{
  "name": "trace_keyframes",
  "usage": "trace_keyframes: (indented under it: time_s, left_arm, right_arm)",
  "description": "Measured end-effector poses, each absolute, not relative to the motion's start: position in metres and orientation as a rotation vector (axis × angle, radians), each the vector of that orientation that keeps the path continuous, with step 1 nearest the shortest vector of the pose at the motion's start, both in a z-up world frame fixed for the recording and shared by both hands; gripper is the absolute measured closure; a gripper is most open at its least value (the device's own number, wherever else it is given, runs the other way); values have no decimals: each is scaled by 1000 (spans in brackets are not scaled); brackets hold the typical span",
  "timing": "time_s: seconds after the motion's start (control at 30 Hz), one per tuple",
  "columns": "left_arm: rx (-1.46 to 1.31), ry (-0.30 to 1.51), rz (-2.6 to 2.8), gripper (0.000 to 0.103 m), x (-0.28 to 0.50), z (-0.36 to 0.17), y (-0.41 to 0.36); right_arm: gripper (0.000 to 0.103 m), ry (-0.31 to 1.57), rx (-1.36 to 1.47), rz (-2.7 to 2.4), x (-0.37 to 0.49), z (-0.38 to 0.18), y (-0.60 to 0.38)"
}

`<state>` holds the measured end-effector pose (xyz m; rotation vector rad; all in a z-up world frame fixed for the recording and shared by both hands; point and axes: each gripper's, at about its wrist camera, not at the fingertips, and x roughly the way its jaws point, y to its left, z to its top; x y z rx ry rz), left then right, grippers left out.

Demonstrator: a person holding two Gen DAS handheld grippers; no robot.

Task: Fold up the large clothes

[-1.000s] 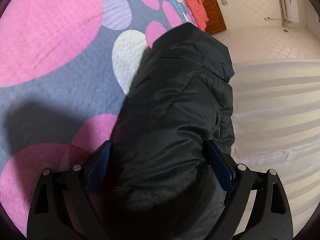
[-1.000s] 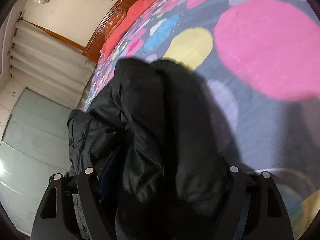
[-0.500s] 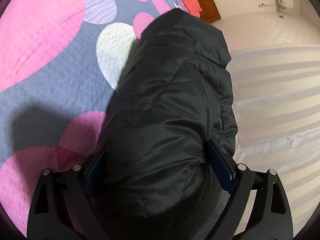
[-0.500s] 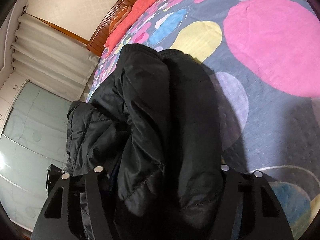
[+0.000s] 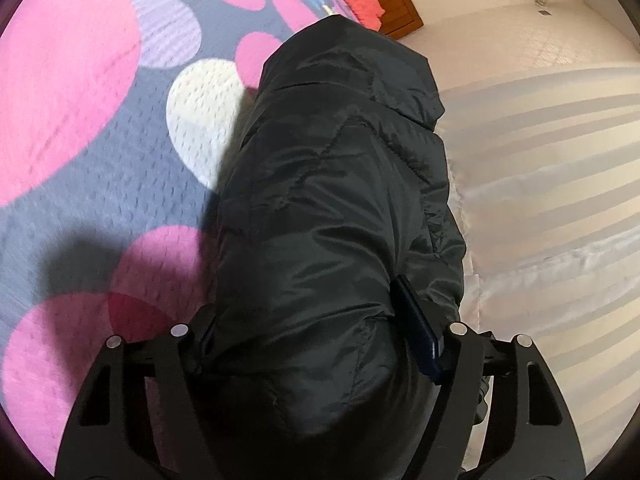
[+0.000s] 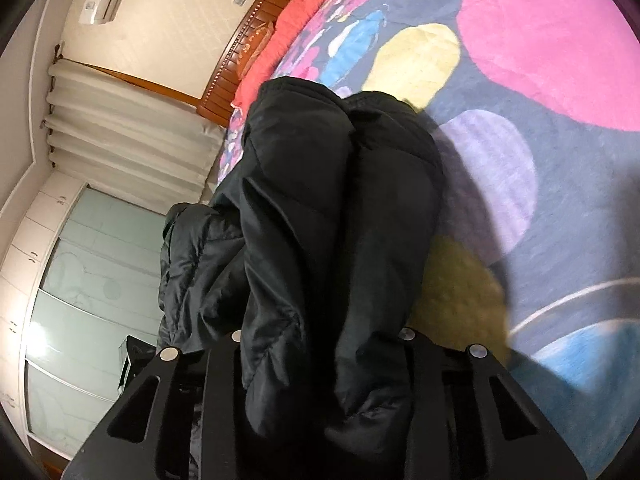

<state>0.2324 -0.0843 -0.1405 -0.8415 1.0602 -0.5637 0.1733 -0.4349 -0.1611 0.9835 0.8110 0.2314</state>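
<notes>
We are at the gripping step: both tools are closing on the jacket (image 5: 336, 208) before the next fold. The left tool (image 5: 308, 336) has a thick roll of the padding between its jaws, its blue pad already against the fabric on one side; the other pad is hidden behind the bulge, so we judge it a grip that is still tightening. The right tool (image 6: 320, 344) is closing on two bunched layers that hang down between its fingers.

The jacket lies along the bed's (image 5: 100, 200) side edge, next to the curtain (image 5: 540, 200), with part of it slumping over that edge. It is black, puffy and quilted, slick with a faint sheen, and doubled into a long bundle.

Next, we judge, both tools must hold firm, lift together and carry the bundle inward from the edge, then lay it over itself. The slippery shell may slide out of a weak pinch.
</notes>
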Motion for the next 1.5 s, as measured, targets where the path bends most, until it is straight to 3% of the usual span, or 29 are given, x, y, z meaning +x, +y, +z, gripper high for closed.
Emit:
trace_keyframes:
  time_s: [0.57, 0.8, 1.07, 1.13, 1.3, 1.5]
  left_arm:
    - [-826, 969, -470, 31, 285, -110, 14]
    - [-866, 1020, -433, 29, 315, -140, 30]
    - [-900, 1010, -458, 23, 307, -141, 50]
    - [-915, 993, -461, 21, 299, -141, 62]
    - [-916, 959, -492, 13, 264, -145, 76]
    - [-865, 938, -526, 9, 235, -150, 62]
  right_arm:
    - [72, 834, 1009, 407, 280, -164, -338]
    - [72, 882, 978, 373, 297, -181, -336]
    - [50, 903, 925, 344, 284, -173, -341]
    - [39, 905, 898, 333, 281, -168, -341]
    - [32, 906, 889, 347, 247, -164, -350]
    - [31, 919, 869, 380, 213, -168, -344]
